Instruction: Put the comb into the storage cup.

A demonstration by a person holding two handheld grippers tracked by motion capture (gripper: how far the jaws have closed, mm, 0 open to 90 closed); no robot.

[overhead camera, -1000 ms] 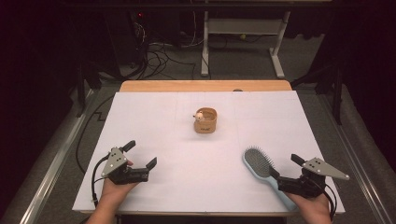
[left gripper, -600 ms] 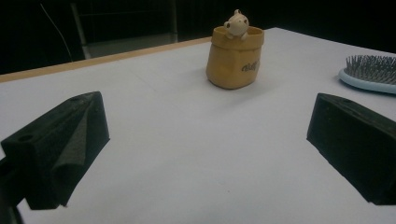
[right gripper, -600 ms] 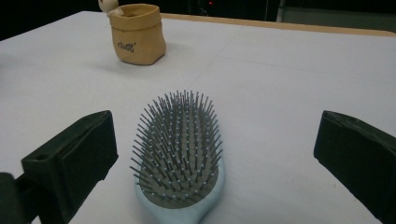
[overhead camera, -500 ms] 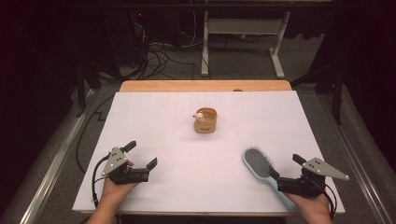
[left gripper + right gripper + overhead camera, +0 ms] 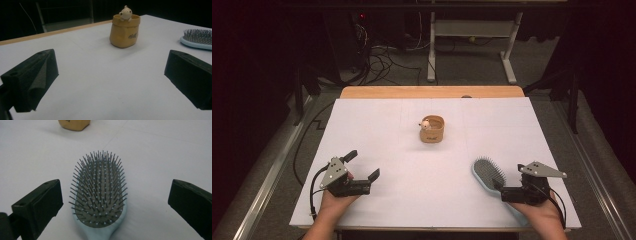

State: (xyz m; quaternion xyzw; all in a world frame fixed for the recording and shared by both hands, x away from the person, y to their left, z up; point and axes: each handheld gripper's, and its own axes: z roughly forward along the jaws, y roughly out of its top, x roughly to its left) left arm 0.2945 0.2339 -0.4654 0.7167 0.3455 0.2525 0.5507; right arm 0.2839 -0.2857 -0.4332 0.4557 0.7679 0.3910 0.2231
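A small tan pot (image 5: 432, 129) shaped like a paper bag stands upright near the middle of the table, with dark letters on its front. A little pale animal figure (image 5: 425, 124) looks out over its rim. The table is covered with a white sheet (image 5: 377, 130), and a strip of bare wood (image 5: 432, 92) shows at the far edge. Behind the table, black cables (image 5: 379, 55) lie tangled on the grey floor (image 5: 472, 65), beside the white legs of a stand (image 5: 509, 55). A red light (image 5: 363, 16) glows in the dark.
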